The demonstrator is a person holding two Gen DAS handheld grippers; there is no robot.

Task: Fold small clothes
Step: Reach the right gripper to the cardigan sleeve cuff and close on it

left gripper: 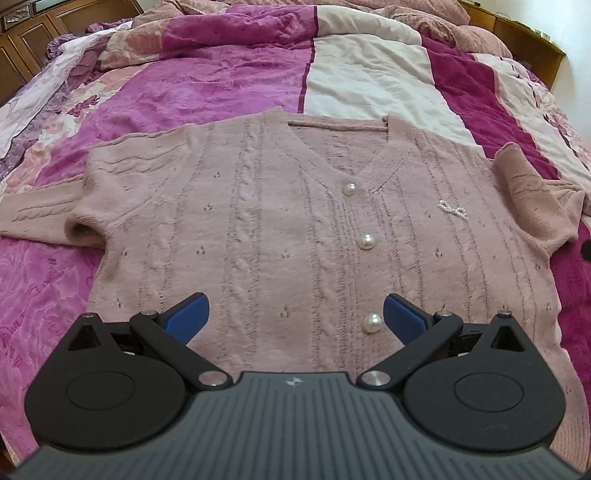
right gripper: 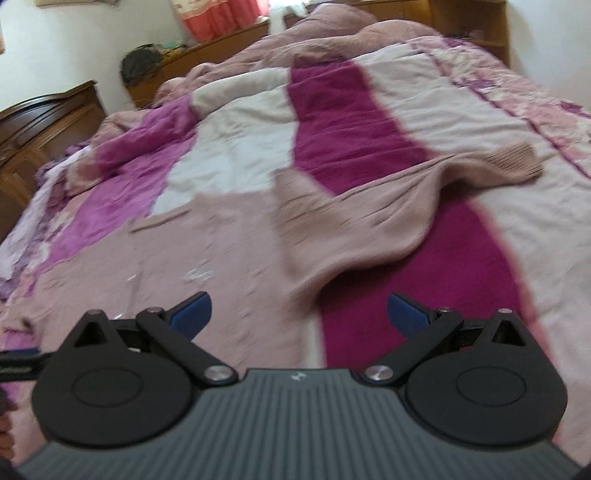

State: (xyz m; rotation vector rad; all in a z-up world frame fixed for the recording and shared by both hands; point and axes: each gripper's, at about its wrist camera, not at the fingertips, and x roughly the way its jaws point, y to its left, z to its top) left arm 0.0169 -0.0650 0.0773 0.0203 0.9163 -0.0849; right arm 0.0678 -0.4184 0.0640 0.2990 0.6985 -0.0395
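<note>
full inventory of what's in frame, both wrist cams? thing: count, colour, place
cardigan: 1, dusty pink cable knit, spread flat face up on the bedspread, sleeves out to both sides
pearl buttons: 3 visible, white, in a row down the cardigan front
bow brooch: 1, silvery, on the cardigan chest beside the buttons
bedspread: 1, magenta, purple and cream patches, covering the bed
rumpled blanket: 1, dusty pink, at the far end of the bed
wooden furniture: brown, along the bed's far edges
curtain: 1, coral, far wall
left gripper: 1, black with blue fingers, open, above the cardigan's lower front
right gripper: 1, black with blue fingers, open, over the sleeve side; view blurred
</note>
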